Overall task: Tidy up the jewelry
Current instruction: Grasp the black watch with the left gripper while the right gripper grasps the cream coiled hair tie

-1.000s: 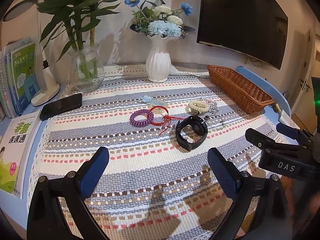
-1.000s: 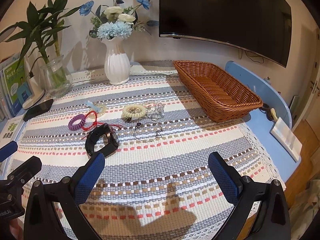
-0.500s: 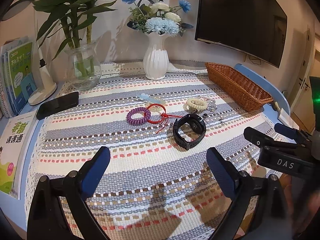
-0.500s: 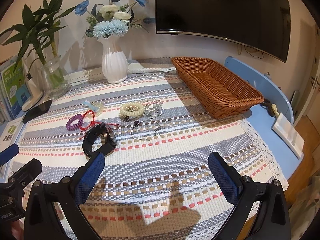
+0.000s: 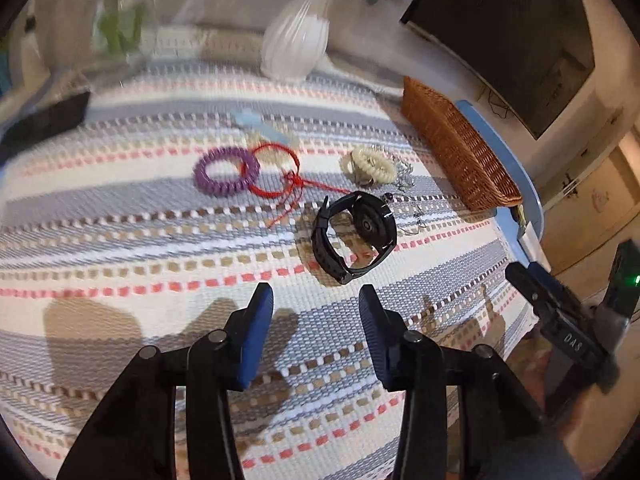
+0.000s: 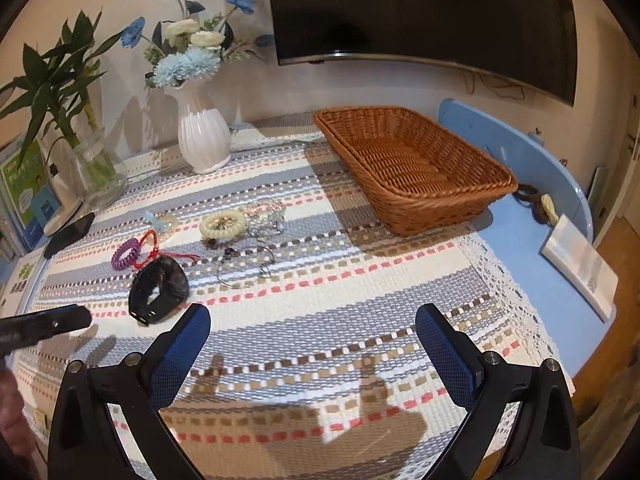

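Here, left claw partly open and empty, just short of black watch lying mid-counter on striped cloth — purple coil and red cord beyond. Right claw wide open, empty — wicker basket toward counter's far right corner.

Left gripper jaws narrowed, apparently empty and low; right gripper jaws wide apart.
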`<action>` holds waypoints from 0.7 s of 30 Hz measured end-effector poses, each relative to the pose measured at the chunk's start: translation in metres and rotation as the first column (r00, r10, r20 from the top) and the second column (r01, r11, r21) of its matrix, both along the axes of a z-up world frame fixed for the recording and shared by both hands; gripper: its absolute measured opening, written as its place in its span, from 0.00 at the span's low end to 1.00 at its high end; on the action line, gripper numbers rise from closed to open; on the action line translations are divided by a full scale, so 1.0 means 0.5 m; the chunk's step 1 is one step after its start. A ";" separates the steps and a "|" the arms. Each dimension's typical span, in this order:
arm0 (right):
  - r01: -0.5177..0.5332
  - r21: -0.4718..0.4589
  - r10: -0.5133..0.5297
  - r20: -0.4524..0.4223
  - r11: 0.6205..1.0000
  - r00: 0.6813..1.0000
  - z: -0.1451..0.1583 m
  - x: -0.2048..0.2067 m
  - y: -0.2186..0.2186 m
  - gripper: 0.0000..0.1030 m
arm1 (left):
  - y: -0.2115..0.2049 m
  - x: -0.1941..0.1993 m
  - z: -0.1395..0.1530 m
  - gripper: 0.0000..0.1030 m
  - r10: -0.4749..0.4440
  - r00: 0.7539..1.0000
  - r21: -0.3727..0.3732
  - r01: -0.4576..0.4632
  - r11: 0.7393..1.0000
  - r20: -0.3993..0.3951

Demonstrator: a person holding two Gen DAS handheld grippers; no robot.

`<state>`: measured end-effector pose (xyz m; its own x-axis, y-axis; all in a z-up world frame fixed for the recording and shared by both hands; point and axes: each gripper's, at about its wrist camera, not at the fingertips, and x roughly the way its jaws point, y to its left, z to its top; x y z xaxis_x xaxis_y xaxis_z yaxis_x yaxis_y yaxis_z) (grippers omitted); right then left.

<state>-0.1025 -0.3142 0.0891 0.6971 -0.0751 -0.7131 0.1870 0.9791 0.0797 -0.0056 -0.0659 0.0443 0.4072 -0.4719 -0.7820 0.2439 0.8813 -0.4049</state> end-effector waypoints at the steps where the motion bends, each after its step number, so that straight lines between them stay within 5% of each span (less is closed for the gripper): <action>1: -0.008 0.009 0.008 -0.009 1.000 1.000 -0.005 0.003 -0.008 0.92 | -0.004 0.008 -0.006 0.44 0.001 1.000 -0.013 -0.001 1.000 -0.014; 10: -0.129 0.102 0.141 -0.128 0.986 0.982 -0.032 0.100 -0.034 0.52 | -0.054 0.078 -0.049 0.44 0.037 0.997 -0.007 -0.038 0.999 -0.069; 16: -0.255 0.078 0.265 -0.156 0.964 0.952 -0.021 0.199 0.000 0.42 | -0.067 0.102 -0.056 0.44 0.047 0.998 0.013 -0.046 0.999 -0.048; 21: -0.423 0.046 0.425 -0.163 0.905 0.891 -0.030 0.273 0.074 0.38 | -0.077 0.108 -0.058 0.44 0.037 0.999 0.030 -0.036 0.999 -0.027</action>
